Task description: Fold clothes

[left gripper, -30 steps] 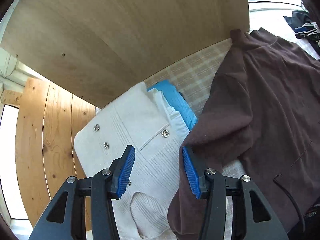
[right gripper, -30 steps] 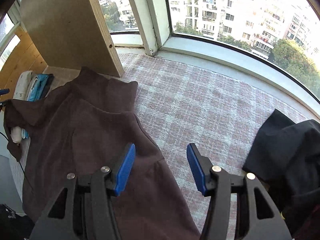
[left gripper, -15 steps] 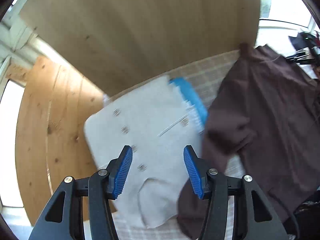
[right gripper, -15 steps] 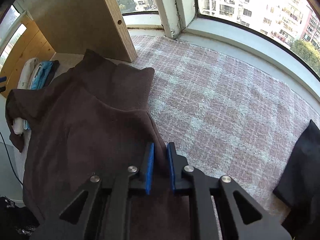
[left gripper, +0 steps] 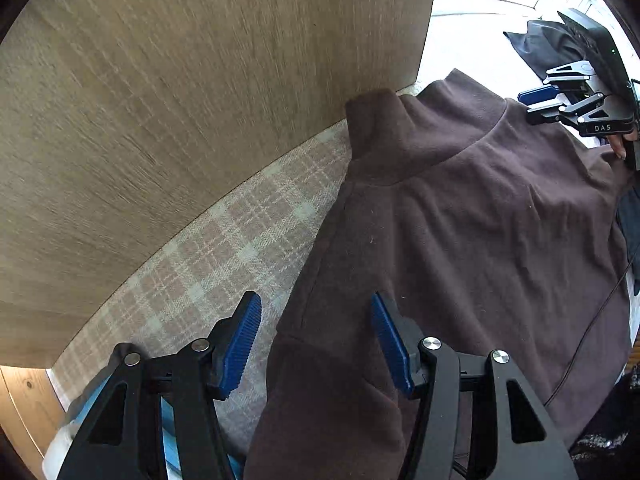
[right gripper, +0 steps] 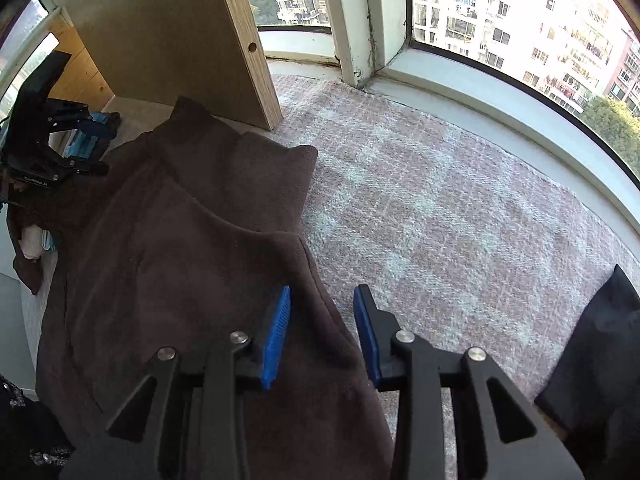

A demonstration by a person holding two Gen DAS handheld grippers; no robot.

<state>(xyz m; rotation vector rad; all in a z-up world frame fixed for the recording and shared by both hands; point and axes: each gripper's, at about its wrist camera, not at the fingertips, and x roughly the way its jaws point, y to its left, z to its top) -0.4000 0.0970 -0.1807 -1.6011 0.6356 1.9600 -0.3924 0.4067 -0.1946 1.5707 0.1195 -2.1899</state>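
Observation:
A dark brown high-collared garment [left gripper: 480, 220] lies spread on the plaid cloth, collar toward the wooden panel. My left gripper [left gripper: 316, 344] is open, low over the garment's left side, whose edge runs between the fingers. My right gripper [right gripper: 322, 336] is open too, and the garment's [right gripper: 180, 260] right edge passes between its blue pads without being pinched. The right gripper [left gripper: 560, 100] shows at the left wrist view's top right, by the far shoulder. The left gripper [right gripper: 52, 136] appears at the left of the right wrist view.
A plaid cloth [right gripper: 440, 220] covers the surface up to the window sill [right gripper: 500, 112]. An upright wooden panel [left gripper: 180, 100] stands just behind the collar. Folded white and blue clothes [left gripper: 76, 416] lie at the left end. A black garment [right gripper: 600, 360] sits at the right.
My right gripper shut on the garment's edge half a second ago and has opened again. My left gripper swung right, from over the white folded stack to the brown garment's left side.

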